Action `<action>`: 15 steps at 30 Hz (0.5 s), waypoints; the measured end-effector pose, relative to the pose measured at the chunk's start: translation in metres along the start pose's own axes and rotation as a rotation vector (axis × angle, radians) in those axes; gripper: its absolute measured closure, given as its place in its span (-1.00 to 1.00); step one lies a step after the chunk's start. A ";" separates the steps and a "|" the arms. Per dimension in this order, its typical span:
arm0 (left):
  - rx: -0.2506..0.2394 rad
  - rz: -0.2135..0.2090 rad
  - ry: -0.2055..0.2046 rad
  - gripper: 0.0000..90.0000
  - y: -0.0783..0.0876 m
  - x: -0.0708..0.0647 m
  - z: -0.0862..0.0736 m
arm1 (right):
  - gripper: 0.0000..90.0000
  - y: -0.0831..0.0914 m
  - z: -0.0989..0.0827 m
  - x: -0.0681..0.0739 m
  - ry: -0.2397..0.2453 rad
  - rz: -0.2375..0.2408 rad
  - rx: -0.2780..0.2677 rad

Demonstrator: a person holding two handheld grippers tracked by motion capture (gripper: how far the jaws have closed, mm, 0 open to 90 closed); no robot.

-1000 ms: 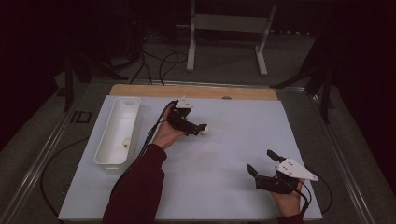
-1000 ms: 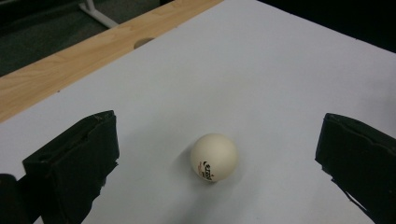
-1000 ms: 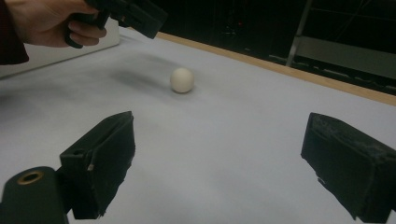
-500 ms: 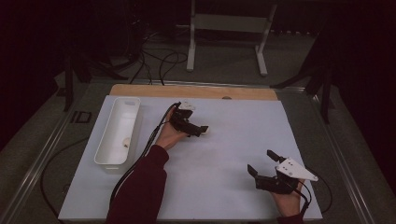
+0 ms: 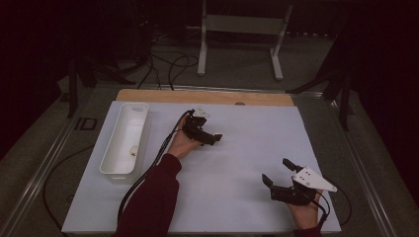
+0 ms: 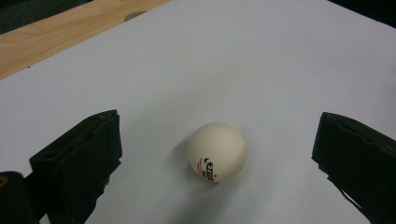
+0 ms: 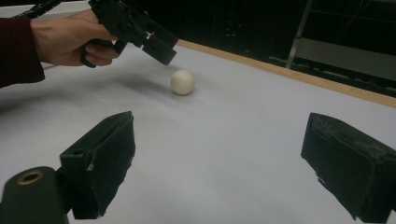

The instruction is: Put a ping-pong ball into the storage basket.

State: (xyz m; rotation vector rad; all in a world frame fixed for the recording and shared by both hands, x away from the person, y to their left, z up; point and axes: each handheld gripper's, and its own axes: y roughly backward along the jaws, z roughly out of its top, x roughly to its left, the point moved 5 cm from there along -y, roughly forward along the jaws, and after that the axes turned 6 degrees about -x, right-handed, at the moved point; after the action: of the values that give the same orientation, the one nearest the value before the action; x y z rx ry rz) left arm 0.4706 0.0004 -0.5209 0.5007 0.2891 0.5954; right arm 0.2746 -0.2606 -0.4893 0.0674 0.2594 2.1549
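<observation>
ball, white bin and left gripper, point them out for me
ball [image 6: 217,151], left gripper view, middle of its shell
white bin [image 5: 139,106], high view, far rim
left gripper [image 5: 216,138], high view, between its open fingers

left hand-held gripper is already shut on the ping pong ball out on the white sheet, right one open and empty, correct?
Not quite. The left hand-held gripper is open: in the left gripper view its jaws stand wide apart, with the ball resting on the white sheet between them, untouched. The rest holds: the right hand-held gripper is open and empty.

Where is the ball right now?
The ball lies on the white sheet, between the open left gripper's jaws, untouched, right of the tray.
</observation>
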 end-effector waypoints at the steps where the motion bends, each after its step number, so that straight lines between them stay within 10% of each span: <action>1: 0.007 -0.001 -0.005 -0.94 -0.003 -0.001 0.000 | -0.79 0.000 0.000 0.000 -0.001 -0.001 -0.001; 15: 0.034 0.007 0.001 -0.85 -0.014 -0.002 -0.002 | -0.79 0.002 0.002 -0.001 -0.003 -0.001 -0.009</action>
State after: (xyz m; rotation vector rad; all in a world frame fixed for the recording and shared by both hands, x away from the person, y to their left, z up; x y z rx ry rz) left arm 0.4743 -0.0100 -0.5300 0.5347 0.2993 0.5986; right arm 0.2740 -0.2622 -0.4874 0.0655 0.2476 2.1549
